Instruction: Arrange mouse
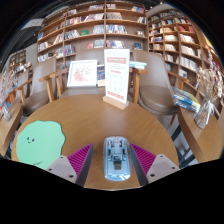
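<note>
A light blue-grey mouse [116,158] lies on the round wooden table [150,125] between my two fingers. It seems to lie underside up, with a dark slot showing. My gripper [113,152] is open, and a narrow gap shows on each side between the mouse and the magenta pads [80,157]. A green cloud-shaped mat [40,143] lies on the table to the left of the left finger, apart from the mouse.
A white upright sign [117,78] stands on the table beyond the mouse, and a second display board [82,72] stands further left. Chairs [157,88] surround the table. Bookshelves [95,30] line the background.
</note>
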Available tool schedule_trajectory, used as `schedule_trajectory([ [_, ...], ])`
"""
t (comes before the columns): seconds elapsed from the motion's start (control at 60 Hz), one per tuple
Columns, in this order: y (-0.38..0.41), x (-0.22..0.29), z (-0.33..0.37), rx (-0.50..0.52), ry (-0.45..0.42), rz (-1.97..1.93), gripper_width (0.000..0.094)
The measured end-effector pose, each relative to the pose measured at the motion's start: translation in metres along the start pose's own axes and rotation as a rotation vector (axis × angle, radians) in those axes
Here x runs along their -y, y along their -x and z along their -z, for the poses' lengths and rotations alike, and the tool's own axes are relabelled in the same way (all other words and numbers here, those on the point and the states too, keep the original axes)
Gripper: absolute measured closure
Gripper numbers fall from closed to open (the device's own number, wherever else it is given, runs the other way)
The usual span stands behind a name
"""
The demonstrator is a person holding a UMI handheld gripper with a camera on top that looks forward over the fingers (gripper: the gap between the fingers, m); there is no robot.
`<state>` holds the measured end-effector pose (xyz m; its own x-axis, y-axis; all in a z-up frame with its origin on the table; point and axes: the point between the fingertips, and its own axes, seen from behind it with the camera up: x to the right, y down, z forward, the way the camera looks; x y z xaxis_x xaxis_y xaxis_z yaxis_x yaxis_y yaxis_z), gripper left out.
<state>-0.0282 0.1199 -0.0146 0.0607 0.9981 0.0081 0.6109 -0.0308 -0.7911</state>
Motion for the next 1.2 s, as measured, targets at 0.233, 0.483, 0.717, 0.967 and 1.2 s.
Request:
schedule_trajectory([
  [0.233, 0.000, 0.006, 0.005, -0.034, 0.012, 0.034, 0.0523],
  [0.483, 0.079, 0.088, 0.073, 0.071, -0.117, 0.021, 0.0524],
  [0.717, 0.205, 0.083, 0.059, 0.180, -0.090, 0.034, 0.0526],
  [0.967, 0.254, 0.003, 0.016, 0.163, 0.022, 0.082, 0.0525],
  [1.2, 0.242, -0.003, 0.014, 0.102, 0.000, 0.066, 0.0302],
])
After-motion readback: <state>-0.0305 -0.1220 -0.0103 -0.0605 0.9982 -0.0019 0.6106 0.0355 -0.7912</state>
